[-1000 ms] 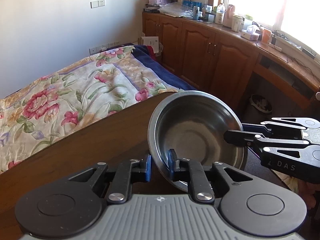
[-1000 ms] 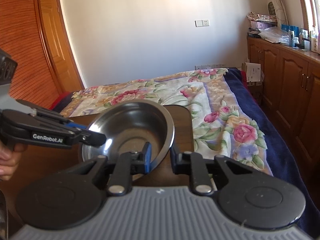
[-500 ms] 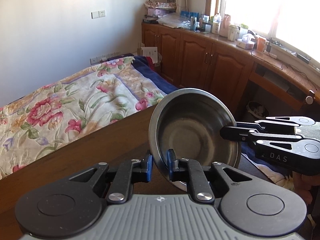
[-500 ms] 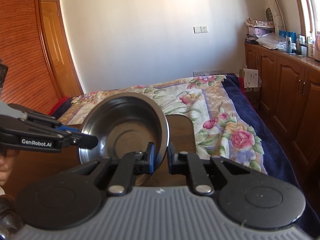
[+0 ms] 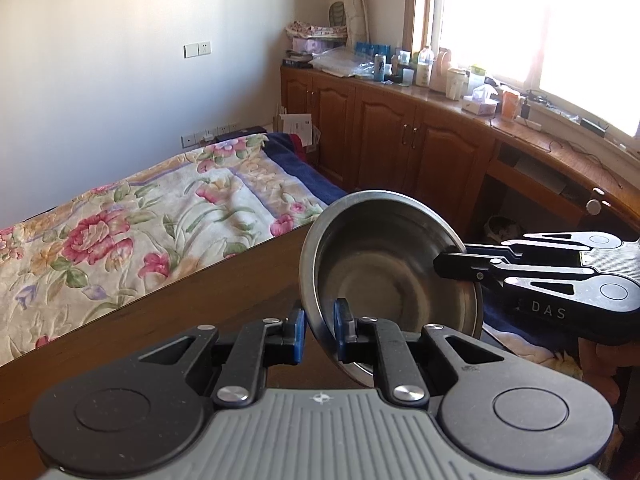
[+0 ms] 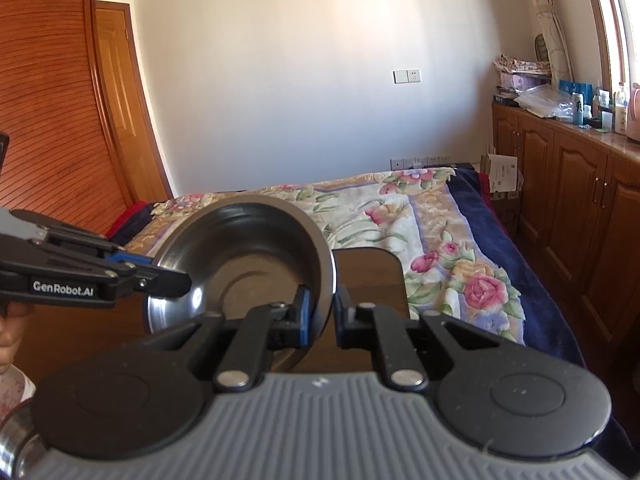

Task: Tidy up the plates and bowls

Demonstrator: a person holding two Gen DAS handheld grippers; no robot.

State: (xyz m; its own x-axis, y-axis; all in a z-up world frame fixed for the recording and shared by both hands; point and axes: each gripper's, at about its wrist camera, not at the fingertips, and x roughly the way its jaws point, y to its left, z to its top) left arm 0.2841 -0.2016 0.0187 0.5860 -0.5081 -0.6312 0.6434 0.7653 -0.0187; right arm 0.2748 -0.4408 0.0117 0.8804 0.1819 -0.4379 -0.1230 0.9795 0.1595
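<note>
Rising higher above the wooden table than a second ago, the steel bowl hangs pinched in the left gripper. Opposite, the right gripper clamps its rim, suggesting transfer elsewhere.

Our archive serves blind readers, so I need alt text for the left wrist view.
A tilted steel bowl is gripped at opposite rims by the left tool and right tool, above a brown table; a floral bedspread lies behind.
</note>
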